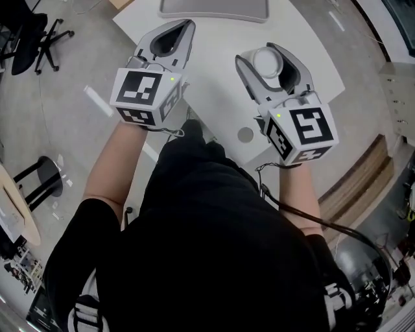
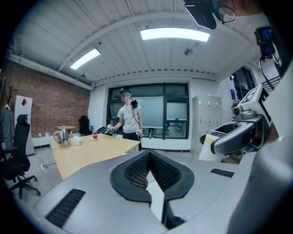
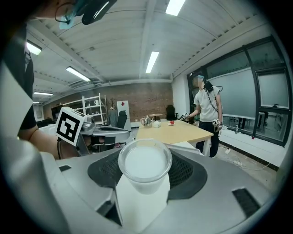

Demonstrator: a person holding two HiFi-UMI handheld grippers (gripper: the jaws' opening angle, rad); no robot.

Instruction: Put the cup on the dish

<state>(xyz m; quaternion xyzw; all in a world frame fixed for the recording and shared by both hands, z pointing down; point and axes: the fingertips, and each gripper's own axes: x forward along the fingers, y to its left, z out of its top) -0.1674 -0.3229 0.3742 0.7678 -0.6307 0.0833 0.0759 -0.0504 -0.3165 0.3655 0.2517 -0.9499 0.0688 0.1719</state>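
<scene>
1. Right gripper (image 3: 145,172) is clenched on the cup (image 3: 144,164): one black pad on each side of the cup wall, and the rim stands clear above the jaws.
2. The cup is translucent white and looks empty. Its open mouth faces up in the head view (image 1: 267,63).
3. The cup is held in the air in the right gripper (image 1: 268,54), and from above it sits over the white desk (image 1: 214,78), near the desk's front edge. It does not rest on anything.
4. Left gripper (image 2: 149,157) is closed with its tips together. Only a narrow V gap shows behind the tips, with nothing between the pads.
5. In the head view the left gripper (image 1: 181,29) hangs at the desk's left corner, level with the right one and well apart from it.
6. Both marker cubes face up toward the head camera, and both grippers point forward, away from the person.
7. A grey flat rectangular object (image 1: 214,8) lies at the far end of the desk, cut off by the frame. I cannot tell what it is.
8. A small grey round disc (image 1: 245,135) sits in the desk top near the front edge.
9. Background in the gripper views: a wooden table (image 2: 87,153) with a kettle (image 2: 62,136) on it, and another person (image 3: 206,109) standing at its far end.
</scene>
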